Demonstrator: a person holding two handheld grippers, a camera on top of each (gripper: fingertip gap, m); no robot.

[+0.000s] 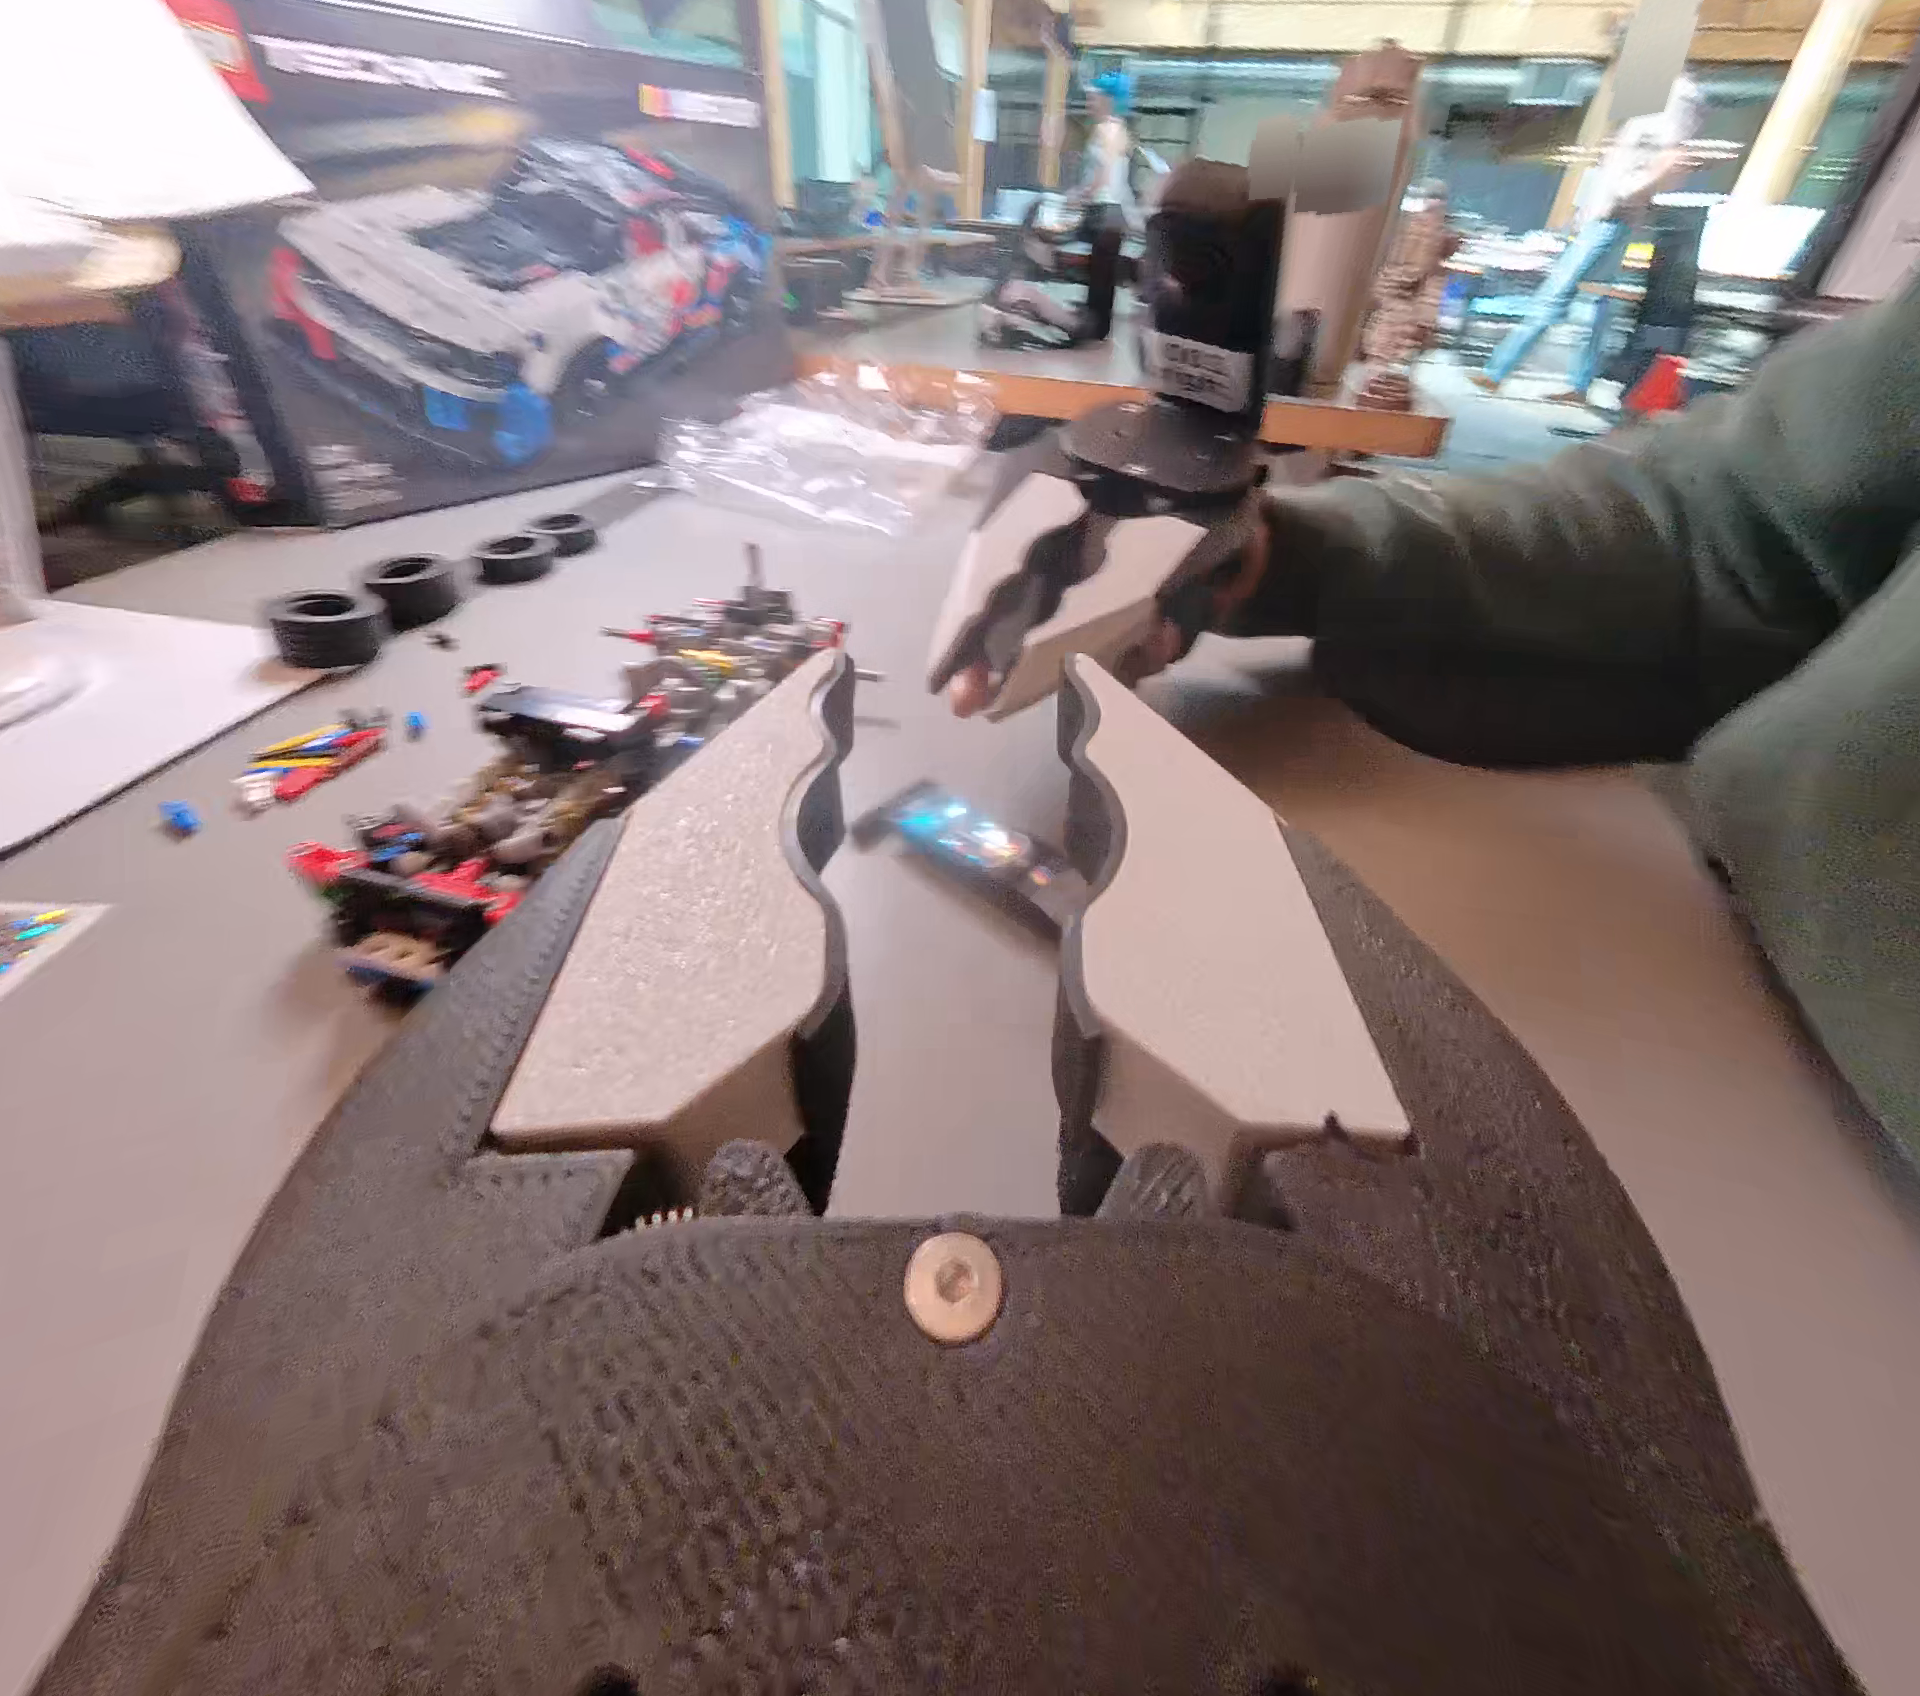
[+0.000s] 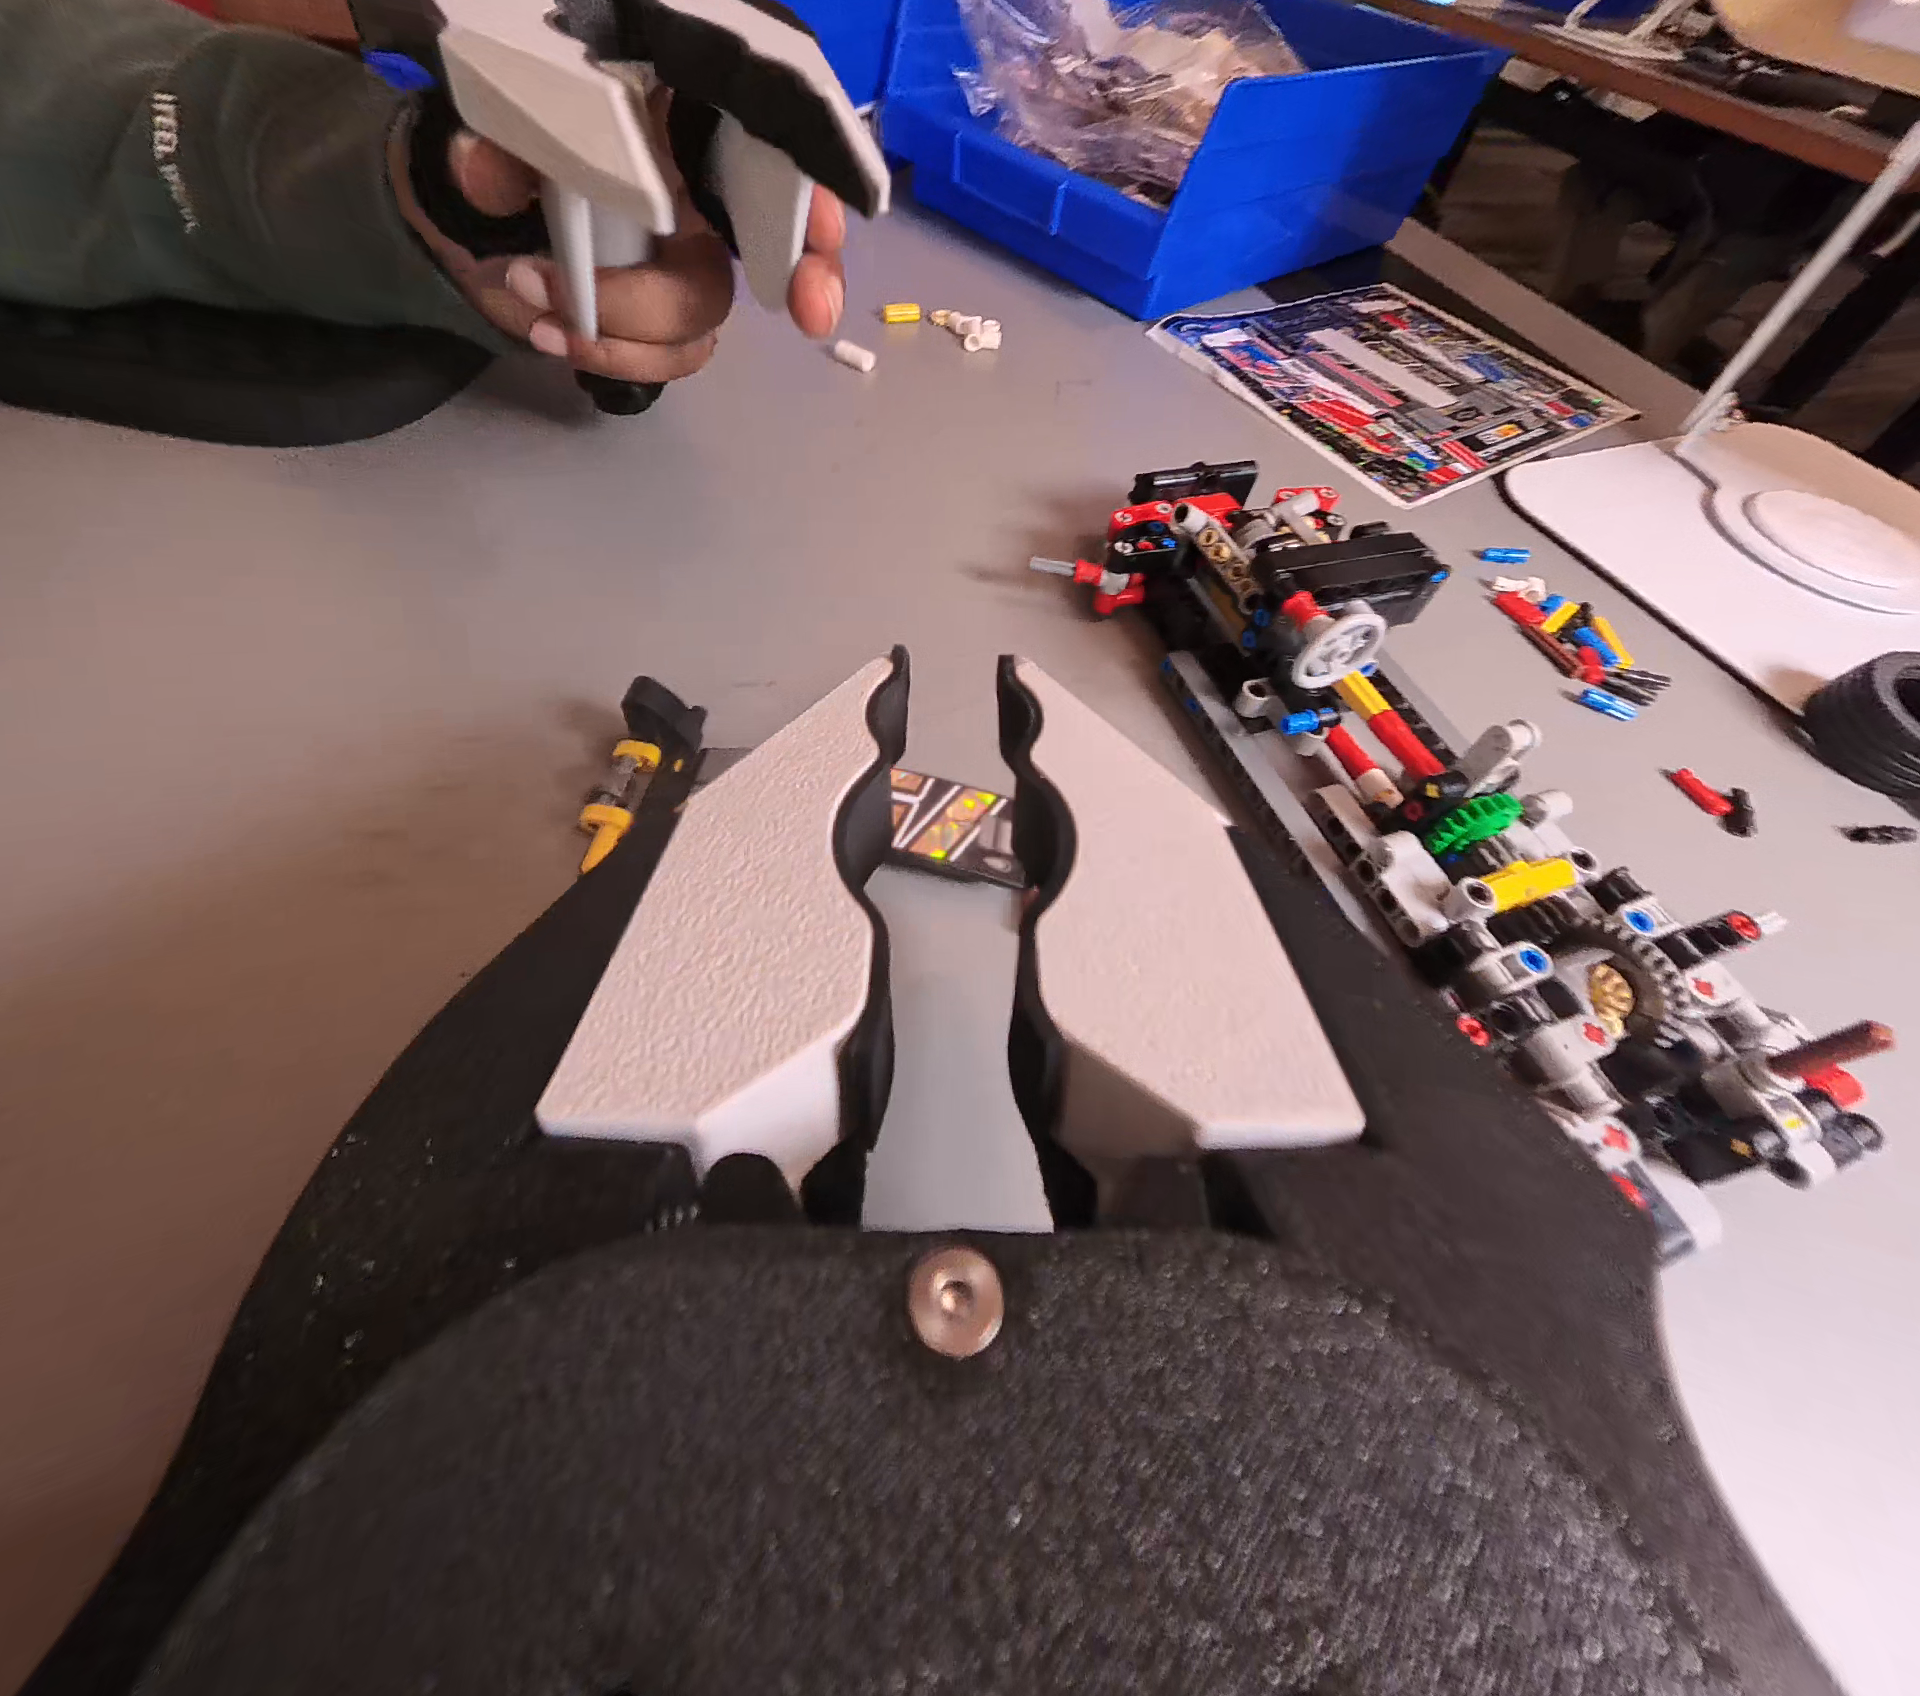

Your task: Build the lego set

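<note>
1. At the left of the right wrist view lies a small black peg piece with yellow rings (image 2: 629, 773). It sits on the flat grey table top (image 2: 416, 607), just beside the left finger of the right gripper (image 2: 951, 690).

2. In the middle of that view, the right gripper is open a little, and nothing is pinched between its fingers.

3. A flat black sticker piece with shiny gold marks (image 2: 951, 820) lies on the table right under the gap. It shows between the two fingers, near their tips. I cannot tell if the fingers touch it.

4. Its long side seems to run across the gap, from left to right in the frame.

5. At the right of that view lies the long half-built lego car frame of black, grey, red and yellow parts (image 2: 1455, 815). It runs from the middle of the frame down to the lower right, close beside the right finger.

6. In the left wrist view, the left gripper (image 1: 951, 680) is open wide and empty. The same shiny piece (image 1: 961, 825) lies on the table between its fingers, tilted.

7. In the upper left of the right wrist view, the left gripper is up off the table, well apart from the piece.

8. I think the right gripper is nearer, so it is the one to pick the piece up.
</note>
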